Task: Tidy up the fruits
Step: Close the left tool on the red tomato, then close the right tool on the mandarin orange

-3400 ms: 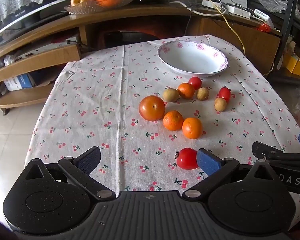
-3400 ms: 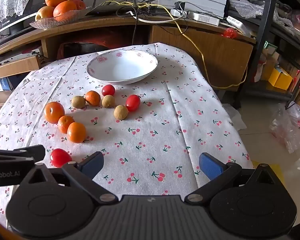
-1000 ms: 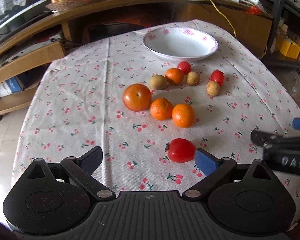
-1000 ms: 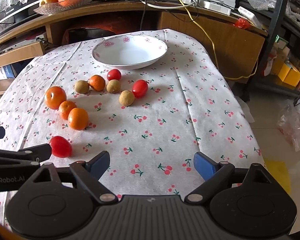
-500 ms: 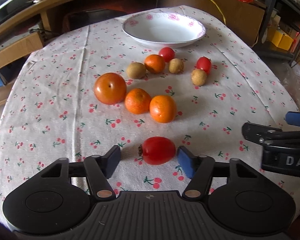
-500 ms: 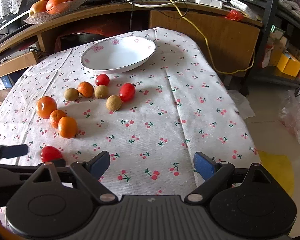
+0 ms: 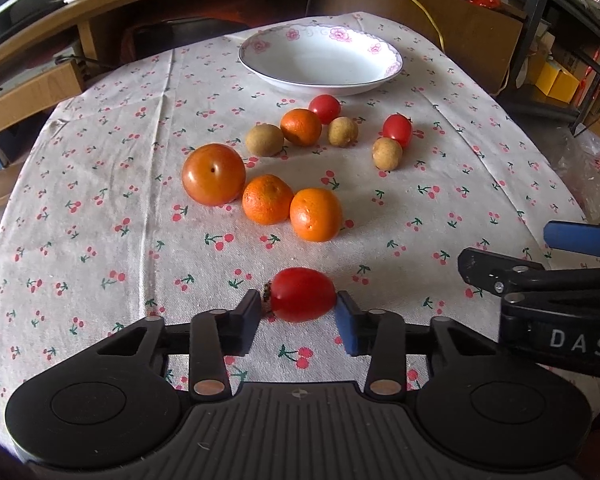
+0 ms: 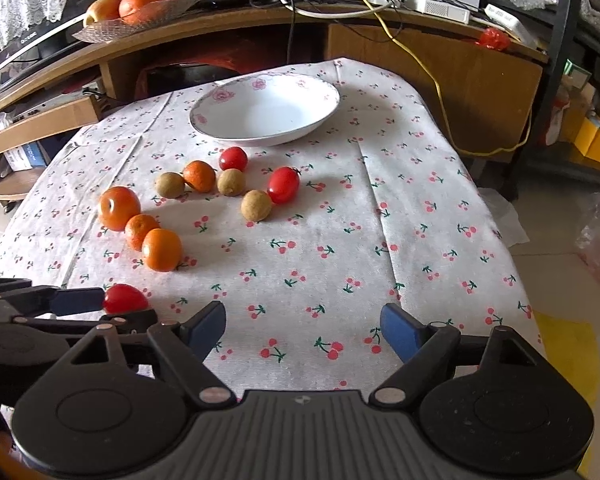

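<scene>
One tomato sits at the near edge of the table, left gripper closing its jaws around it, probably headed for the empty bowl, while the right gripper hangs wide with nothing in it, narrowing a bit.

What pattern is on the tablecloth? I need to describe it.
White tablecloth printed with small red cherries on green stems; clearest in the right wrist view.

A matt woven cloth covers the counter; the bowl looks like glazed ceramic, the near tomato glossy, the tangerines dimpled.
</scene>
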The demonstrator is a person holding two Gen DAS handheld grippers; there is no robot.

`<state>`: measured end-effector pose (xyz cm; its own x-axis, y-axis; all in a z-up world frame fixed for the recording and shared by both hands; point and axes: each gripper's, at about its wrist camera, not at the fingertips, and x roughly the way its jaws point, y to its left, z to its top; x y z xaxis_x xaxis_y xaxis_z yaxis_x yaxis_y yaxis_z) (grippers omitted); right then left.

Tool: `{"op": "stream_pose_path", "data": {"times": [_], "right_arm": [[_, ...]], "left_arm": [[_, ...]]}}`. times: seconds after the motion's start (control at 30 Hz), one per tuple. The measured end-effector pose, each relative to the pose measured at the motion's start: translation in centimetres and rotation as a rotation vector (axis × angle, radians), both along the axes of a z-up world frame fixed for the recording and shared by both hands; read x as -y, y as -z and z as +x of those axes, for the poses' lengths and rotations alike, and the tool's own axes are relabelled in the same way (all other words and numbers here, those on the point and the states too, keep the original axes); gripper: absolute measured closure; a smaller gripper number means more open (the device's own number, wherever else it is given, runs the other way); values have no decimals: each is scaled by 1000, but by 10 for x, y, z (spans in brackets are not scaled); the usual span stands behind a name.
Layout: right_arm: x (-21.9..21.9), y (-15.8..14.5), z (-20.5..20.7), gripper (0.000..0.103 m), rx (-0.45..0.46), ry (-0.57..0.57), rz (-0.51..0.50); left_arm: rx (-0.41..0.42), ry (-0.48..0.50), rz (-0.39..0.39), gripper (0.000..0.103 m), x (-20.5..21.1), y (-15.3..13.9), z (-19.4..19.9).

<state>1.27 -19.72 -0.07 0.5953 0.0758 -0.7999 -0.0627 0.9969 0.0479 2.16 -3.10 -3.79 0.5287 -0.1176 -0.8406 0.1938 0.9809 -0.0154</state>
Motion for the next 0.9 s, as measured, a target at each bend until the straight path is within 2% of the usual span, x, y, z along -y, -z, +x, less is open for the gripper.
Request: {"op": "stream_pose_path", "data": {"times": [0.13, 0.53, 0.73, 0.9], "right_arm": [[-5, 0, 1, 24, -3, -15, -4], [-18, 1, 17, 24, -1, -51, -12], [-34, -1, 29, 25, 29, -152, 3], [-53, 4, 43, 34, 20, -262, 16]], "left_arm": [[-1, -7, -15, 58, -3, 0, 0], [5, -62, -42, 59, -21, -2, 3], [-2, -71, -45, 59, -26, -1, 5], [3, -63, -38, 58, -27, 0, 5]]}}
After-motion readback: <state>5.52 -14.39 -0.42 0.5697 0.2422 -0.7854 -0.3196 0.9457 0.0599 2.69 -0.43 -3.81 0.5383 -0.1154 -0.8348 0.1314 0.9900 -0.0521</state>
